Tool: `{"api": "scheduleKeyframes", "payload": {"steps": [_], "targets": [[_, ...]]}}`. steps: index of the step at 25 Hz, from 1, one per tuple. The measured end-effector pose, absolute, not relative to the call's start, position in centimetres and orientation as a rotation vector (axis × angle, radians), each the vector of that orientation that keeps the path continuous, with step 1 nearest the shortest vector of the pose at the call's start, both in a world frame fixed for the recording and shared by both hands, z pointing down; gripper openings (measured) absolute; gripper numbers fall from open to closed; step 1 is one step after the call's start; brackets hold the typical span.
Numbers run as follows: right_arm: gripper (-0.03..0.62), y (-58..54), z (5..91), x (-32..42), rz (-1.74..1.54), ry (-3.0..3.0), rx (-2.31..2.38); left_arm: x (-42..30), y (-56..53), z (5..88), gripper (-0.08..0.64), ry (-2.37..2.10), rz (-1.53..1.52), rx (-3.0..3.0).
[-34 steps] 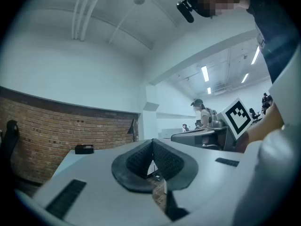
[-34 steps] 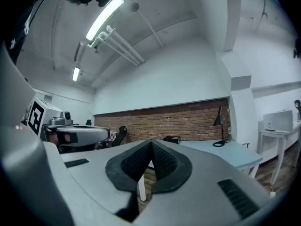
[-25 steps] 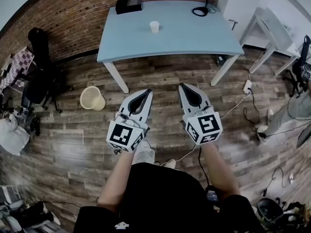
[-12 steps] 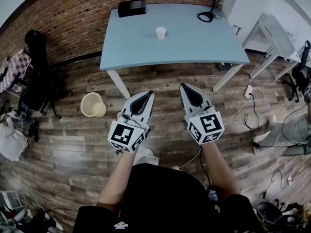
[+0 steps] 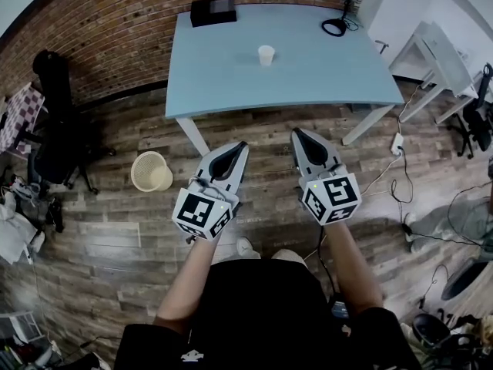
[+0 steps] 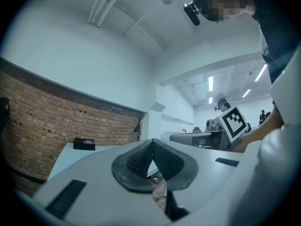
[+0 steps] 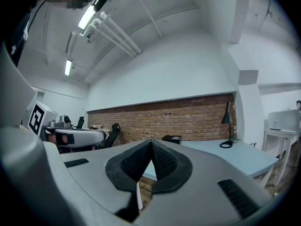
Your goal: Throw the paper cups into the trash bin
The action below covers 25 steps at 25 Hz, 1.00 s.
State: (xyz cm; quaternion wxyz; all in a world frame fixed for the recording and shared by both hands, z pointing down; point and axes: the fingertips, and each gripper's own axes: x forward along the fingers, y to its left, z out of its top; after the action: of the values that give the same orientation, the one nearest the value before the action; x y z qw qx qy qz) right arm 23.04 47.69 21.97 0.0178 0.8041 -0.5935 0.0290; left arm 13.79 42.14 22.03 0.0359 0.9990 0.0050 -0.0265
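Observation:
A single white paper cup stands upright near the middle of the light blue table. A cream mesh trash bin sits on the wooden floor left of the table's front left leg. My left gripper and my right gripper are held side by side over the floor, short of the table's front edge, both pointing level at it. Each has its jaws shut with nothing between them, as both gripper views show. The cup is hidden in both gripper views.
A black box and a black desk lamp sit at the table's far edge by the brick wall. A dark office chair stands at the left. White tables, cables and a power strip lie at the right.
The table, cup and bin have drawn closer and lower in the head view as I walk toward them. Both grippers keep their pose and stay shut.

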Motion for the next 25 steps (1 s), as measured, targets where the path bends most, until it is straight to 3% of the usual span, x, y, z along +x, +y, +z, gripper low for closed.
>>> {"api": "scheduleKeyframes", "payload": {"steps": [13, 25], "targets": [[0.003, 44.1, 22.5, 24.1, 0.082, -1.837, 2.483, 15.1, 38.8, 23.4, 0.009, 0.053, -0.056, 3.060], [0.003, 42.0, 22.5, 30.1, 0.075, -1.898, 2.481, 20.6, 37.1, 24.1, 0.009, 0.000, -0.031, 3.059]]}}
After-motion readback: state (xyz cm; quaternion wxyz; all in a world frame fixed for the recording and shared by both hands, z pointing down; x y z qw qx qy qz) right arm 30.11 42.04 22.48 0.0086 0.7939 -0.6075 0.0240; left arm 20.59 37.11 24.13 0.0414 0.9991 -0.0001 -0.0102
